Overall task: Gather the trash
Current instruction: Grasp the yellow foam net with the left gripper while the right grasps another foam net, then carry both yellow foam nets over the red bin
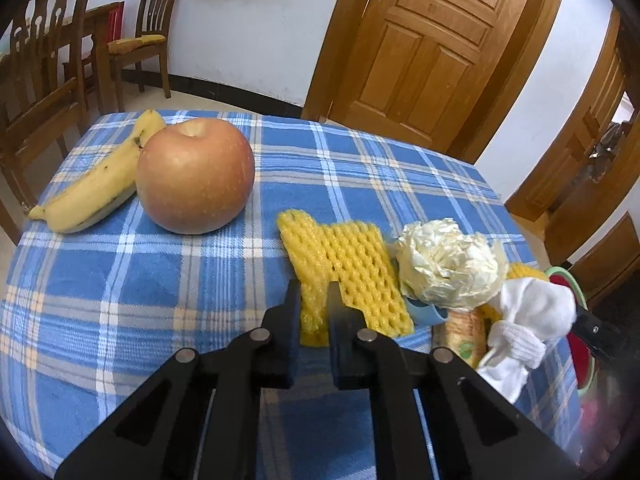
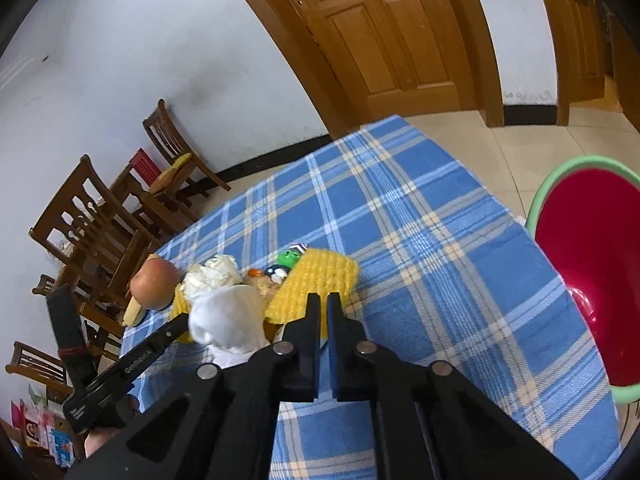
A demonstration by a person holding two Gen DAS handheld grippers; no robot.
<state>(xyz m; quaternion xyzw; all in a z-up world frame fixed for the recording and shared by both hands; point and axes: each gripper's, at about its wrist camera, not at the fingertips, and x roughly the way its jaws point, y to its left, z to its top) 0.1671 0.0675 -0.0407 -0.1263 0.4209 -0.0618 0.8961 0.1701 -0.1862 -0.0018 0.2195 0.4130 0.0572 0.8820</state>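
A yellow foam fruit net (image 1: 352, 264) lies flat on the blue plaid tablecloth (image 1: 140, 280). My left gripper (image 1: 314, 292) is shut on its near edge, with foam pinched between the fingers. A second yellow foam net (image 2: 316, 280) lies to the right of the pile, and my right gripper (image 2: 324, 300) is shut on its near edge. Between the two nets sit a crumpled pale paper ball (image 1: 448, 264), a white sock-like cloth (image 1: 532, 312), a snack wrapper (image 1: 464, 336) and small blue and green items (image 2: 280, 268). In the right wrist view the white cloth (image 2: 228, 316) hides the left gripper's tips.
An apple (image 1: 196, 176) and a banana (image 1: 96, 184) lie at the far left of the table. A red bin with a green rim (image 2: 536, 200) stands beside the table's right edge. Wooden chairs (image 2: 92, 220) stand on the left, and wooden doors (image 1: 432, 40) are behind.
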